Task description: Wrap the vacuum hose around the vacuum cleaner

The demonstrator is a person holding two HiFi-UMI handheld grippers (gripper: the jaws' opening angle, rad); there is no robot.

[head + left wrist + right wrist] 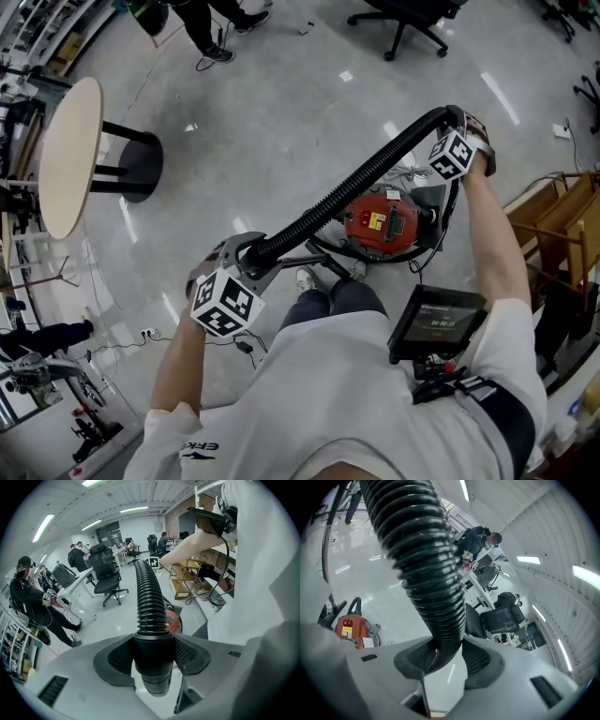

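Observation:
A long black ribbed vacuum hose (356, 178) stretches in the air between my two grippers. Under it, on the floor just ahead of the person's feet, stands the red vacuum cleaner (380, 222). My left gripper (246, 255) at the lower left is shut on the hose's smooth black end cuff (152, 660). The ribbed hose (149, 597) rises away from the left gripper (152, 656), with the vacuum cleaner (172, 619) behind it. My right gripper (461, 122), higher at the right, is shut on the ribbed hose (422, 550). The right gripper (445, 656) pinches it between both pads, and the vacuum cleaner (349, 629) shows at lower left.
A round wooden table (70, 155) on a black base stands at the left. An office chair (403, 19) is at the far top, and wooden frames (562, 220) are close at the right. A screen device (436, 319) hangs on the person's chest. Cables lie on the floor near the feet.

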